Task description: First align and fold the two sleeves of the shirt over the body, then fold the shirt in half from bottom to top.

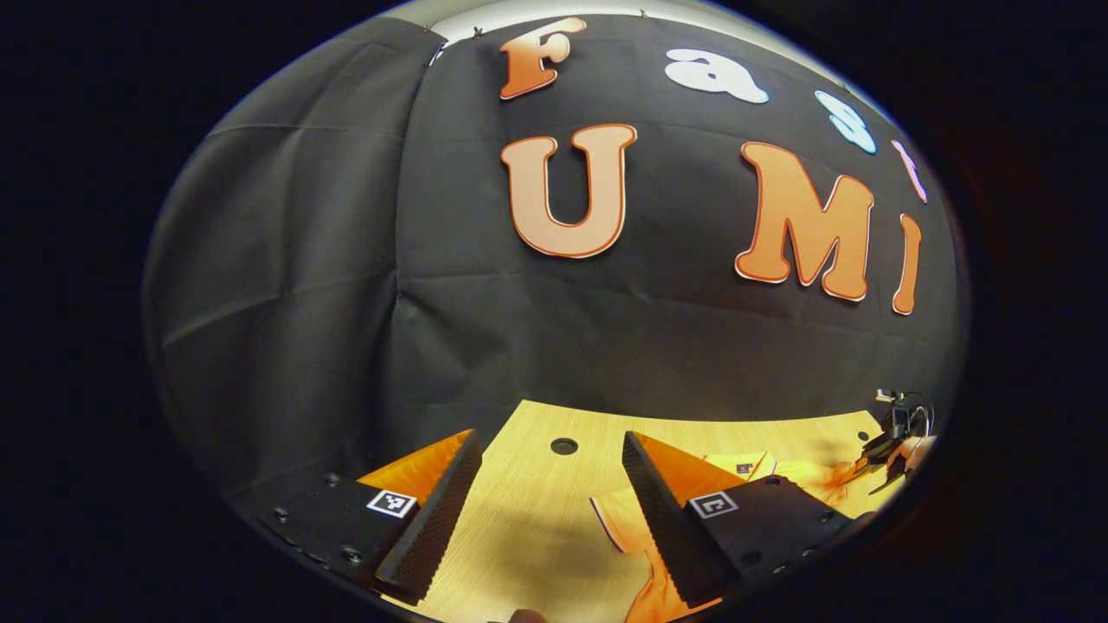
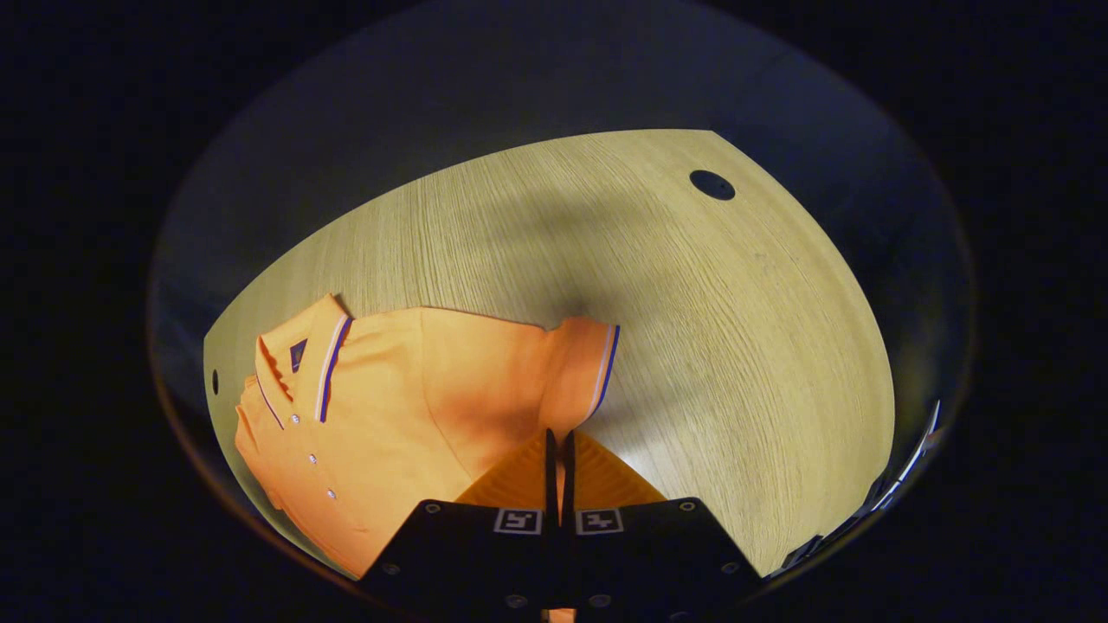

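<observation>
The right hand-held gripper [image 2: 558, 446] is pressed together, pinching the shirt [image 2: 407, 407] by its sleeve [image 2: 582, 368]; the left hand-held gripper [image 1: 550, 472] hovers spread above the worktop [image 1: 537, 536]; I'd carry that sleeve flat across the body, cuff square.

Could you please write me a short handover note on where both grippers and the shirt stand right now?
Left gripper: open, holding nothing, above the wooden table by the shirt's near sleeve.
Right gripper: fingers closed, with a strip of orange cloth between them at the shirt's other sleeve.
Shirt: lies flat on the table, buttons up, collar away from the right gripper.
Done: right sleeve apparently gripped; no fold seen yet.
Left: fold both sleeves over the body, then fold bottom to top.
</observation>
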`<state>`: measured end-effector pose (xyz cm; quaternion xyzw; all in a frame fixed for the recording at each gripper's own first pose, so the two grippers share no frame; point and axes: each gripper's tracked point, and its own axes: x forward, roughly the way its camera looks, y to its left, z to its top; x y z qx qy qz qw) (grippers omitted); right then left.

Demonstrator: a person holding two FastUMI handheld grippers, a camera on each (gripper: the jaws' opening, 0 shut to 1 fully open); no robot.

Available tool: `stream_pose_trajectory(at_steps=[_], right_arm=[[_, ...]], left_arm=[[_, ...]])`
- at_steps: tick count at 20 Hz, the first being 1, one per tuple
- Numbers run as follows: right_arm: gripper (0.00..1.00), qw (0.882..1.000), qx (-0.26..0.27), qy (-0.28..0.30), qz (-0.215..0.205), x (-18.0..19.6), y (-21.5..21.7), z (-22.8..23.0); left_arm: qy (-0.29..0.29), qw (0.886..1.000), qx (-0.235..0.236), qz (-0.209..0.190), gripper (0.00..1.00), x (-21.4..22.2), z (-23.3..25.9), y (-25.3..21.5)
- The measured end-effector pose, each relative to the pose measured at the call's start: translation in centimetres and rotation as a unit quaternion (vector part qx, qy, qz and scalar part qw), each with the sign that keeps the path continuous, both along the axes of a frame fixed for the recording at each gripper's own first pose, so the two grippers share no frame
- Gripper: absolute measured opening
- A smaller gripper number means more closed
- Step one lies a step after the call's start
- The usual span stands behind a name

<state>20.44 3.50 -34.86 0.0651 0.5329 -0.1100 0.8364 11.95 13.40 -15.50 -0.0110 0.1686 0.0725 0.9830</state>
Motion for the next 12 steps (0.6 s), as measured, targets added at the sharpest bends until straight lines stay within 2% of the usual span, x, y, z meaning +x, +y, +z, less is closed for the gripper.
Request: stream_pose_trajectory(at_steps=[6,12], right_arm=[[0.0,0.998,-0.036,-0.034,0.037,0.2,2.5,3.8],[0.0,0.994,-0.038,-0.039,0.097,-0.7,8.4,5.1]], left_arm=[[0.0,1.0,-0.016,-0.011,0.98,0.0,-0.7,1.0],[-0.004,1.0,-0.018,-0.019,0.98,-0.3,-0.5,2.9]])
